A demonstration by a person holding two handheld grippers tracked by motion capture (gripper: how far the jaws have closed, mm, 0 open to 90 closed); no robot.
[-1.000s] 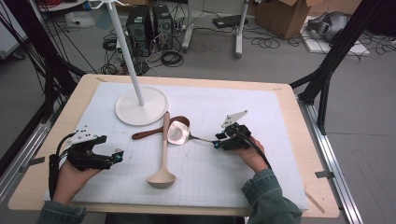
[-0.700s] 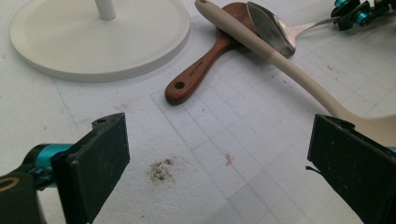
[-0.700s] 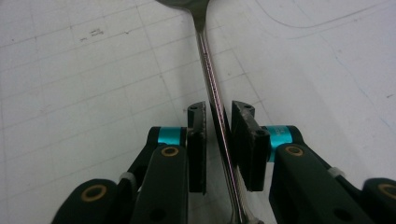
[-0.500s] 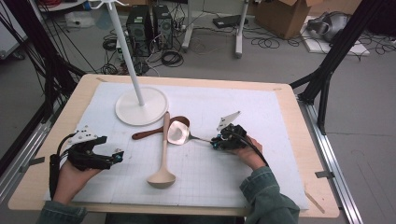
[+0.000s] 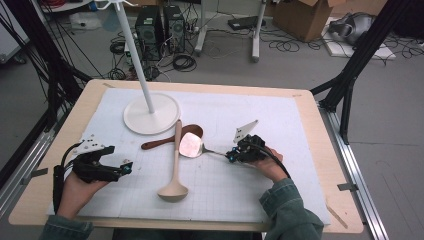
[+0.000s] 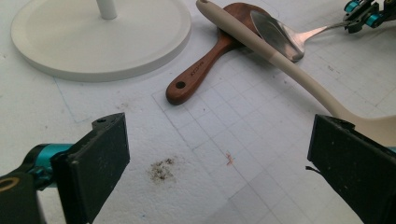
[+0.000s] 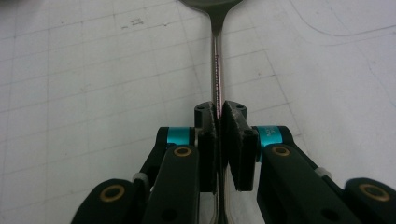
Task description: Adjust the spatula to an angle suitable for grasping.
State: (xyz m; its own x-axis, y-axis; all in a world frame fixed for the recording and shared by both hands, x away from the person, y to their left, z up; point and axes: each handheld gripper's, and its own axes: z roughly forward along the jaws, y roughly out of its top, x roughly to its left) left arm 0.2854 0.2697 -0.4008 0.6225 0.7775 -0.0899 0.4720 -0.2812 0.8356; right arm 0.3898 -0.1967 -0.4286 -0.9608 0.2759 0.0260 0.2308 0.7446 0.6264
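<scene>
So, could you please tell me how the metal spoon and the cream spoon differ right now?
The metal spoon is shiny and short; the cream spoon is matte and longer. The right gripper is clamped on the metal spoon's handle; the cream spoon lies free. Both rest across the brown wooden spoon.

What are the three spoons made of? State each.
Metal spoon: polished steel by its mirror glare.
Brown spoon: dark varnished wood, it seems, grain faint.
Cream spoon: matte, even colour, plastic, silicone or pale wood; can't tell which.
</scene>
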